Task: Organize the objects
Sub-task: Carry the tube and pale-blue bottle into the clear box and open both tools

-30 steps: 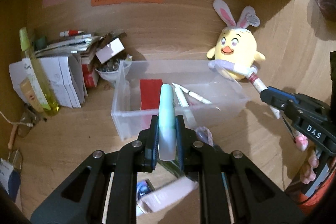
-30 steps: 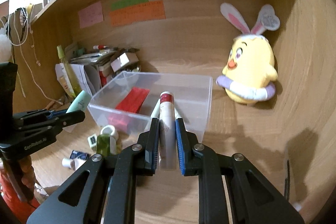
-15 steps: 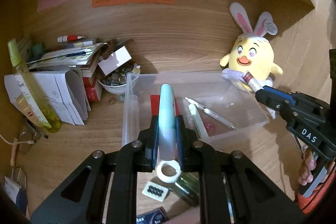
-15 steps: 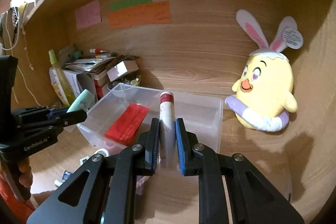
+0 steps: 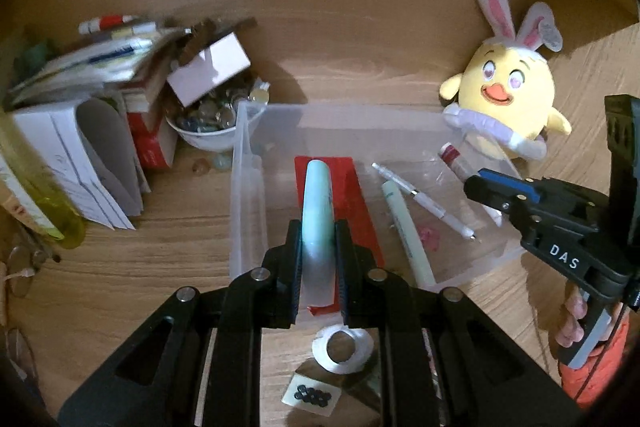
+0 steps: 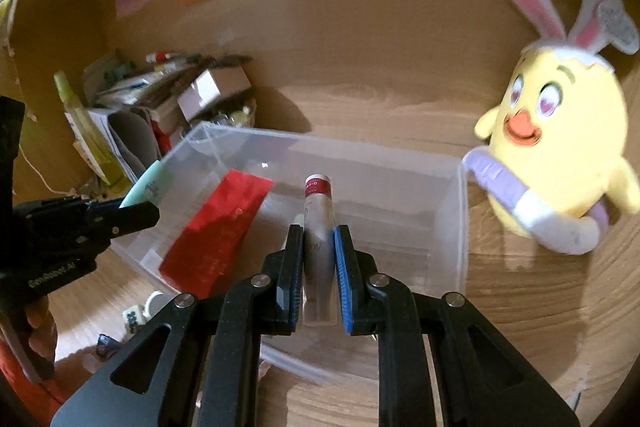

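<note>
Both grippers are loaded and hanging over the clear bin [image 5: 244,187], which sits mid-frame in both wrist views. The left gripper [image 5: 318,259] has its jaws pinched tight on a mint tube [image 5: 318,203], held lengthwise so it points straight out along the fingers, right above the red packet [image 5: 360,203] lying flat on the bin floor. The right gripper [image 6: 319,259] is clamped the same way on a white tube with a red cap [image 6: 318,211], cap end forward, poking over the bin's near wall. From the left view you can see that gripper [image 5: 500,191] coming in from the right edge, tube tip just over the bin's right rim. My guess is holding them end-on like that makes it easy to just tip them down and let go so they land flat next to the stuff already in there: a green pen [image 5: 404,223] and a white pen [image 5: 424,203] lying side by side on the bin floor. Outside the bin, bottom centre of the left view, there's a tape roll [image 5: 340,347] and a little card of black dots [image 5: 312,393] on the desk, so sorting clearly isn't finished. The chick plush [image 6: 560,147] sits to the right against the back wall, and the paper pile [image 5: 80,107] and bowl of bits [image 5: 208,131] crowd the upper left, probably not part of this batch. Both tubes look close to drop position; neither is touching the bin floor as far as I can tell.
</note>
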A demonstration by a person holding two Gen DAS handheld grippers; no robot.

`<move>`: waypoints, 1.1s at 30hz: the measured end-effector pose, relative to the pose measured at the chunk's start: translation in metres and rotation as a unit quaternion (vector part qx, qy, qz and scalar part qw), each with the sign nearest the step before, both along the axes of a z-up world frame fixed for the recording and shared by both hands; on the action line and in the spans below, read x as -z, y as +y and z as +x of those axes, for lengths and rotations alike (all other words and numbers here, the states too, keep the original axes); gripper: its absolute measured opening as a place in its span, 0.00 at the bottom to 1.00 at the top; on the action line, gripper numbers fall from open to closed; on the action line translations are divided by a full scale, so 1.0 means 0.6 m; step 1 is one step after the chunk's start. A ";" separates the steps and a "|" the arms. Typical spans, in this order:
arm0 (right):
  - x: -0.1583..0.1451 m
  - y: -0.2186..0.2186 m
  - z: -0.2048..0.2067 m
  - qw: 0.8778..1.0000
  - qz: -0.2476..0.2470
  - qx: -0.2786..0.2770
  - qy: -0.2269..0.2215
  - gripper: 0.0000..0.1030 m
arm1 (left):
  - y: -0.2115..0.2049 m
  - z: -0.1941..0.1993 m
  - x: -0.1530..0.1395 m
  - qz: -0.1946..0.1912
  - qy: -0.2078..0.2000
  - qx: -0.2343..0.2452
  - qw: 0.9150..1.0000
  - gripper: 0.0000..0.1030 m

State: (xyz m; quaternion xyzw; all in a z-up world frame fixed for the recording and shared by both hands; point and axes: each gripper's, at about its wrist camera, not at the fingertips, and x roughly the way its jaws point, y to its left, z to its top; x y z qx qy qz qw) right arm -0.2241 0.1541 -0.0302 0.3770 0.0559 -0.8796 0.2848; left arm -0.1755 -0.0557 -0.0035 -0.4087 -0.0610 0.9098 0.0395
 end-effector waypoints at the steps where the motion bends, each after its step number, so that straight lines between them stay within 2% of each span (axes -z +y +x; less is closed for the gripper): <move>1: 0.007 -0.003 -0.005 1.000 0.003 0.000 -0.006 0.14 | -0.001 -0.005 0.004 -0.001 -0.005 0.000 1.000 0.14; 8: 0.043 -0.022 -0.021 0.999 0.027 -0.006 -0.030 0.14 | 0.003 -0.022 0.013 -0.008 -0.015 0.005 1.000 0.13; 17: 0.047 -0.026 -0.023 0.999 0.034 -0.007 -0.036 0.14 | 0.009 -0.022 0.016 -0.007 -0.022 0.015 1.000 0.15; 19: 0.046 -0.026 -0.021 0.999 0.037 -0.006 -0.035 0.15 | 0.009 -0.019 0.014 -0.005 -0.022 0.015 1.000 0.22; 20: 0.045 -0.026 -0.020 0.999 0.039 -0.005 -0.034 0.17 | 0.008 -0.017 0.012 -0.003 -0.021 0.015 1.000 0.28; 24: 0.033 -0.024 -0.006 0.999 0.039 -0.007 -0.022 0.27 | 0.011 -0.002 -0.003 -0.008 -0.006 0.014 1.000 0.39; 26: 0.023 -0.024 0.004 0.999 0.038 -0.007 -0.012 0.31 | 0.014 0.009 -0.012 -0.012 0.004 0.014 1.000 0.49; 28: 0.011 -0.021 0.017 0.999 0.030 -0.011 -0.003 0.32 | 0.018 0.024 -0.023 -0.019 0.016 0.013 1.000 0.54; 31: -0.006 -0.015 0.039 1.000 0.024 -0.012 0.013 0.37 | 0.027 0.046 -0.035 -0.029 0.027 0.018 0.999 0.55; 33: -0.017 -0.010 0.059 0.999 0.025 -0.010 0.033 0.41 | 0.032 0.059 -0.040 -0.033 0.033 0.021 0.999 0.65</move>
